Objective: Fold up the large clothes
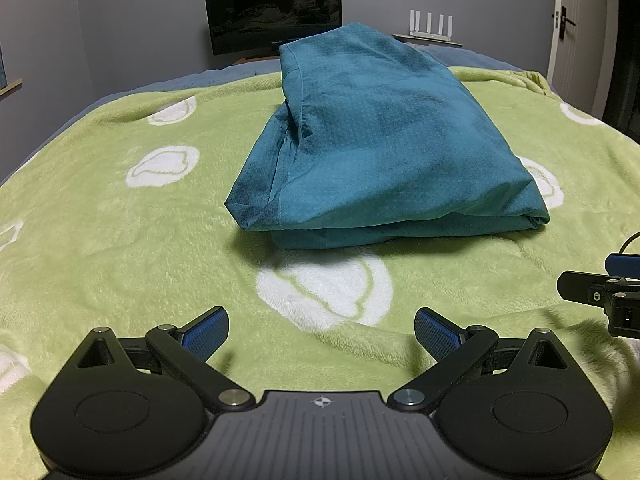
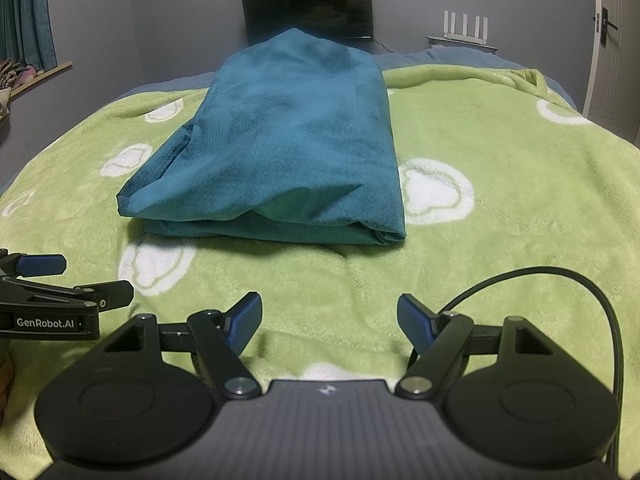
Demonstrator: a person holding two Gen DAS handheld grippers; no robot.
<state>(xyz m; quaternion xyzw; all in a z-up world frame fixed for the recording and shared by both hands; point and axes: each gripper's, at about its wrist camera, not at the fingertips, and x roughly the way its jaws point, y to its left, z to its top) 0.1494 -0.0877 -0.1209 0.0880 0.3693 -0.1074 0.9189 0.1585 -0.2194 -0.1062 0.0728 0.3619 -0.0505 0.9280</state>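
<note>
A teal garment (image 1: 372, 148) (image 2: 288, 152) lies folded into a thick rectangular bundle in the middle of the bed, its layered edge facing me. My left gripper (image 1: 322, 330) hovers over the blanket a short way in front of it, open, nothing between its blue pads. My right gripper (image 2: 330, 322) stands beside it, also open and holding nothing. Each gripper shows at the edge of the other's view: the right gripper (image 1: 600, 284) at the far right, the left gripper (image 2: 60, 284) at the far left. Neither touches the garment.
A green fleece blanket (image 1: 120, 240) (image 2: 500, 240) with white shapes covers the bed. Behind the bed stand a dark monitor (image 1: 274, 12) (image 2: 308, 4) and a white router (image 1: 430, 28) (image 2: 464, 28). A door (image 1: 572, 32) is at the right, and a black cable (image 2: 580, 284) loops by the right gripper.
</note>
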